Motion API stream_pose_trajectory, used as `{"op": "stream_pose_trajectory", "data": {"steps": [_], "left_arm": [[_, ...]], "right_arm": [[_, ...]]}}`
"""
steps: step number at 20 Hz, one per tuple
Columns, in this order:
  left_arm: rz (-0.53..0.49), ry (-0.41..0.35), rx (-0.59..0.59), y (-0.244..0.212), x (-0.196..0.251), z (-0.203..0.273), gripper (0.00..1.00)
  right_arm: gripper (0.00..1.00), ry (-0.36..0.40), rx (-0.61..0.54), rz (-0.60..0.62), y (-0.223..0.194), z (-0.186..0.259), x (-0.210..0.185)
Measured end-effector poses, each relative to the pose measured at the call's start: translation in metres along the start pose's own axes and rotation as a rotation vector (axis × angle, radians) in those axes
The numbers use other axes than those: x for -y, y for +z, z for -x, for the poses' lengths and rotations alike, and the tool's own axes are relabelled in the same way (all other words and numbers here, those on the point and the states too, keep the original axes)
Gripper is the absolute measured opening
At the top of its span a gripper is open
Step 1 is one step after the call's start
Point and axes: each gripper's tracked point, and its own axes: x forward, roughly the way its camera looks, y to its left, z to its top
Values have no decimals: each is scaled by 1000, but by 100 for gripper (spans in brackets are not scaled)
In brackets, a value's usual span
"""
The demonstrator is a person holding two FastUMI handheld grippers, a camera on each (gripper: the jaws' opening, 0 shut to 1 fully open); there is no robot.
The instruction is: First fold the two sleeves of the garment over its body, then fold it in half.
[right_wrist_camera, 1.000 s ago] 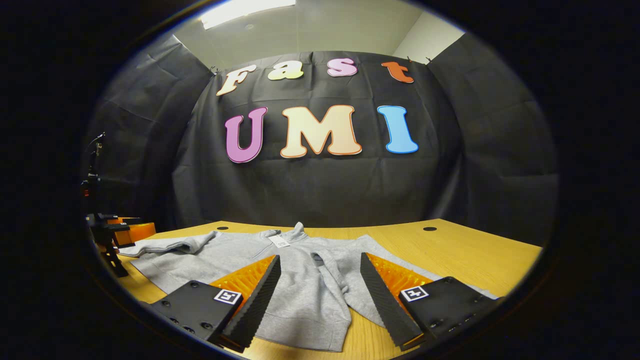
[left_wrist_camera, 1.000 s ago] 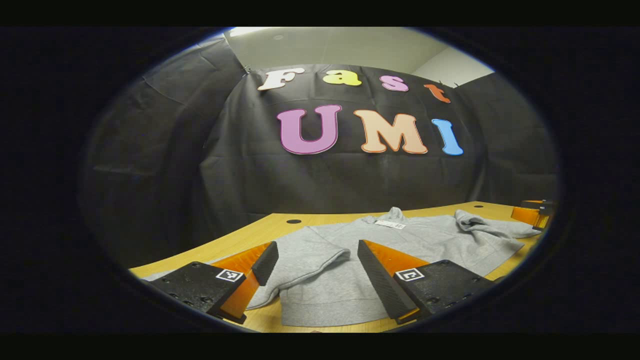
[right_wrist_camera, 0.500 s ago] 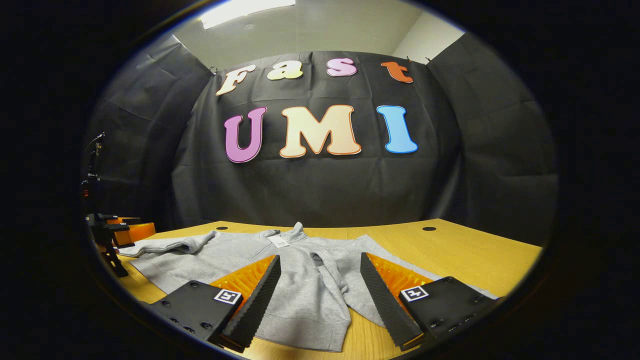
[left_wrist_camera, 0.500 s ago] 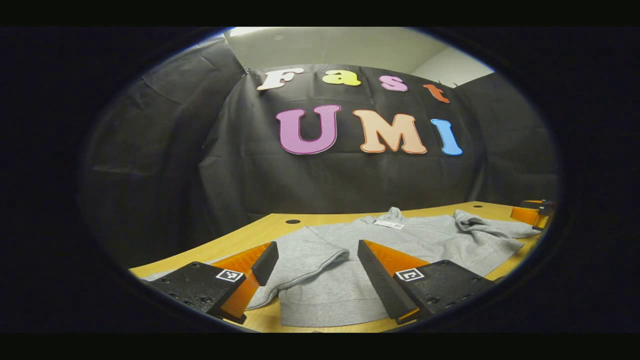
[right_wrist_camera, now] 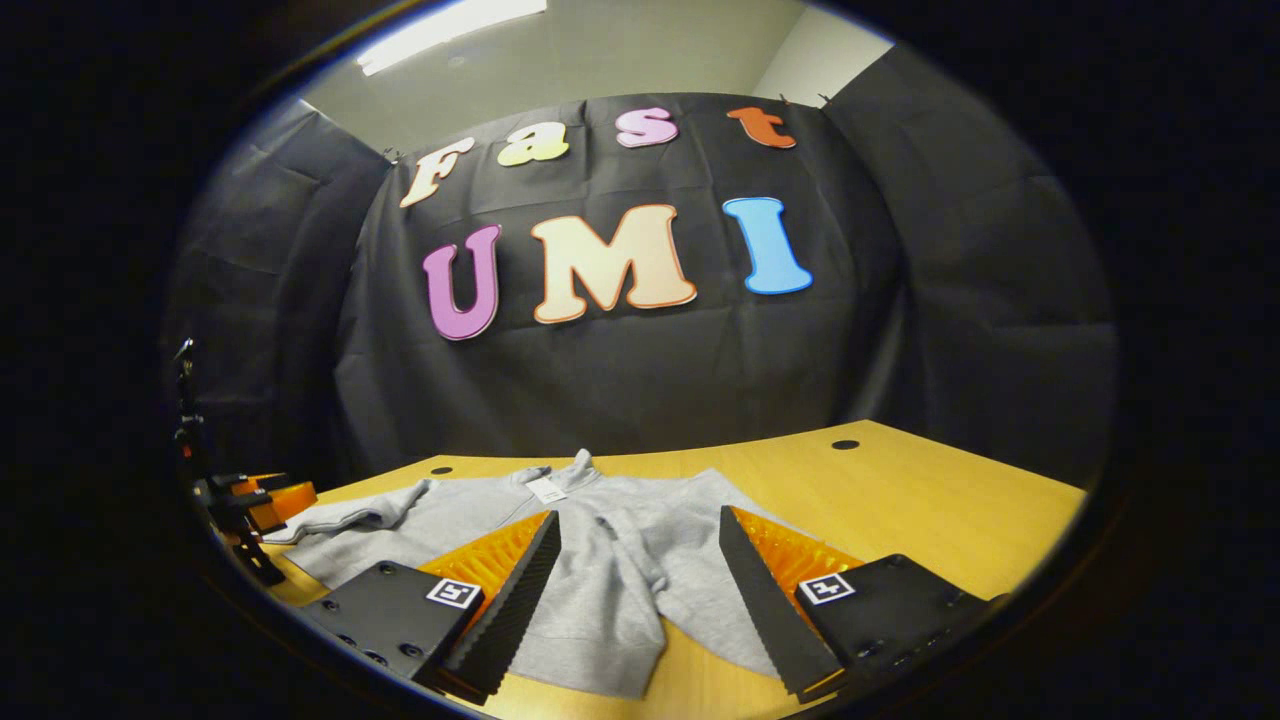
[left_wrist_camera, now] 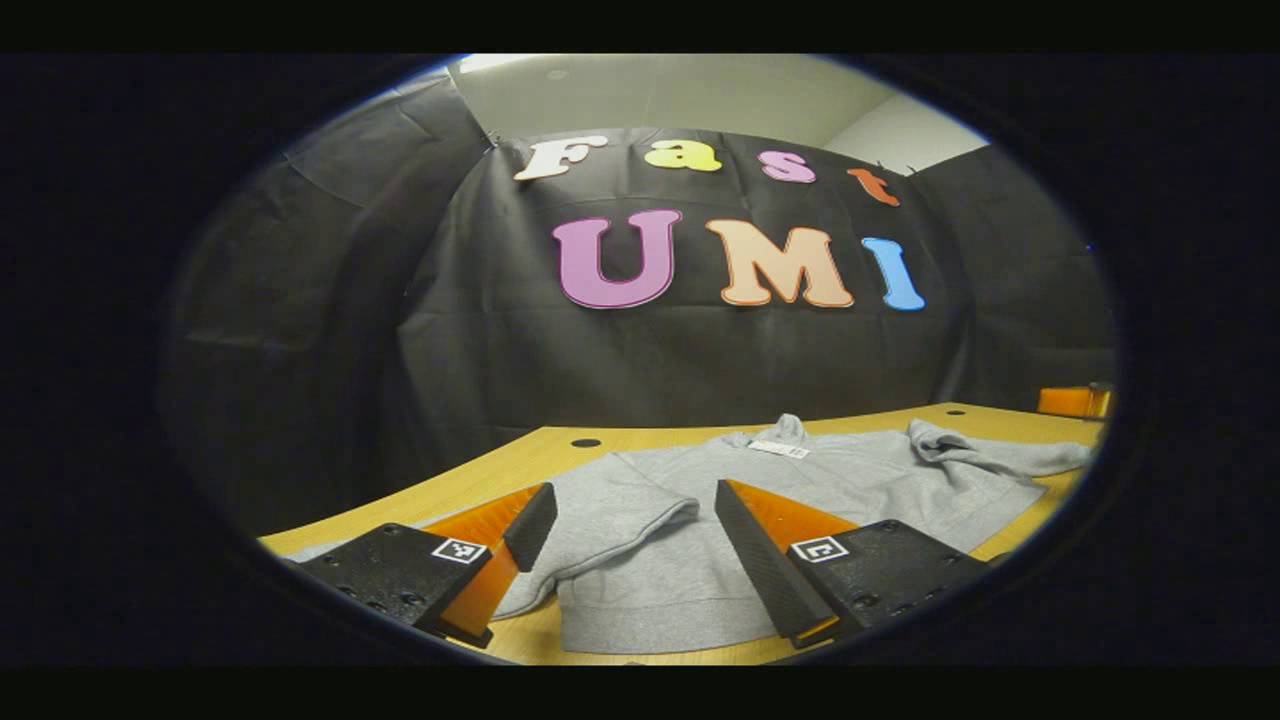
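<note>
Your left gripper view sits low over the surface (left_wrist_camera: 520, 460), close behind its own jaws, looking along the grey garment (left_wrist_camera: 700, 500) toward the booth wall. Your right gripper view sits equally low and near, tilted slightly, facing the same wall across the garment (right_wrist_camera: 600, 560). Both views share the garment, the surface (right_wrist_camera: 900, 500) and the wall; the left gripper (right_wrist_camera: 250, 500) appears at the right view's left edge.

The left gripper (left_wrist_camera: 625, 545) and right gripper (right_wrist_camera: 640, 560) both pointed toward 12 o'clock, fingers spread wide apart, gripping nothing.
</note>
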Motion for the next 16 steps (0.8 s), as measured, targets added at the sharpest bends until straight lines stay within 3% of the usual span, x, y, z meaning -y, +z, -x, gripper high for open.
{"op": "stream_pose_trajectory", "data": {"steps": [5,8,13,16], "left_arm": [[-1,0,1,1,1,0,94],[-1,-7,-1,-1,1,-1,94],[-1,-3,0,-1,0,-3,94],[-1,0,0,0,0,-3,94]], "right_arm": [[99,-160,-154,114,1,26,86],[99,-185,-241,115,-16,41,110],[100,-210,-459,71,-81,57,132],[100,-227,-519,55,-99,62,139]]}}
